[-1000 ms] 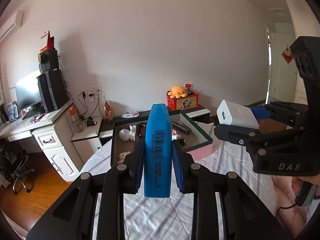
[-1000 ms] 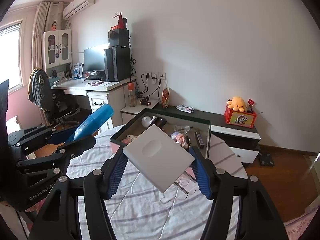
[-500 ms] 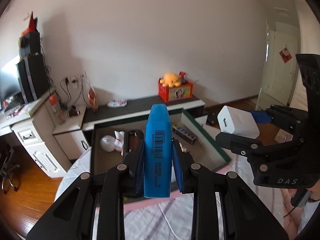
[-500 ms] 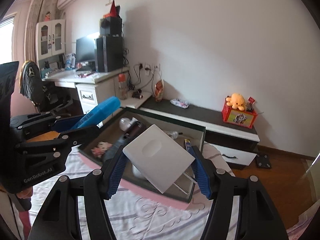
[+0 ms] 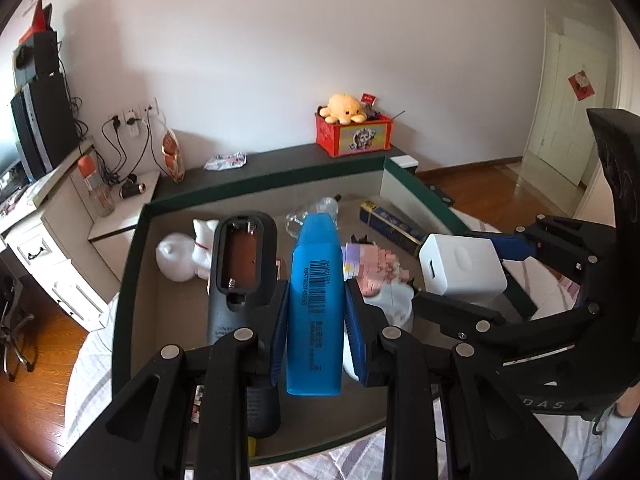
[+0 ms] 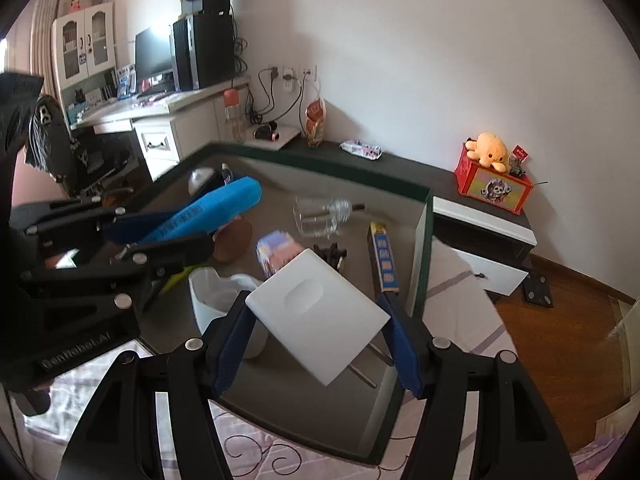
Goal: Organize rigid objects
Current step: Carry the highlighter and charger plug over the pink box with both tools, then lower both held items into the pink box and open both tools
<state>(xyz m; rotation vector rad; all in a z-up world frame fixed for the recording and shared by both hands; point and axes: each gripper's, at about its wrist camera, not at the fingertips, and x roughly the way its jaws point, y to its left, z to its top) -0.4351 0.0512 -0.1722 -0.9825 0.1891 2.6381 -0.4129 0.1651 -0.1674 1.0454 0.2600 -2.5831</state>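
My left gripper [image 5: 316, 308] is shut on a blue highlighter pen [image 5: 315, 304] with a barcode, held over the dark green open box [image 5: 124, 280]. My right gripper [image 6: 316, 320] is shut on a white charger block [image 6: 316, 316] with metal prongs, held over the box's near right part. Each gripper shows in the other's view: the right gripper [image 5: 472, 280] with the charger [image 5: 460, 268], the left gripper [image 6: 160, 232] with the highlighter [image 6: 208, 212].
The box holds a black handle [image 5: 240, 280], a white cat figure [image 5: 184, 252], a clear jar [image 6: 320, 216], a long blue carton [image 6: 382, 256], a pink pack [image 6: 278, 252] and a white cup [image 6: 216, 300]. It sits on a striped bedspread [image 6: 452, 292]. A dark cabinet [image 5: 280, 164] stands behind.
Both grippers have moved forward and down with their objects; they now hang over the inside of the box, which looks much closer.
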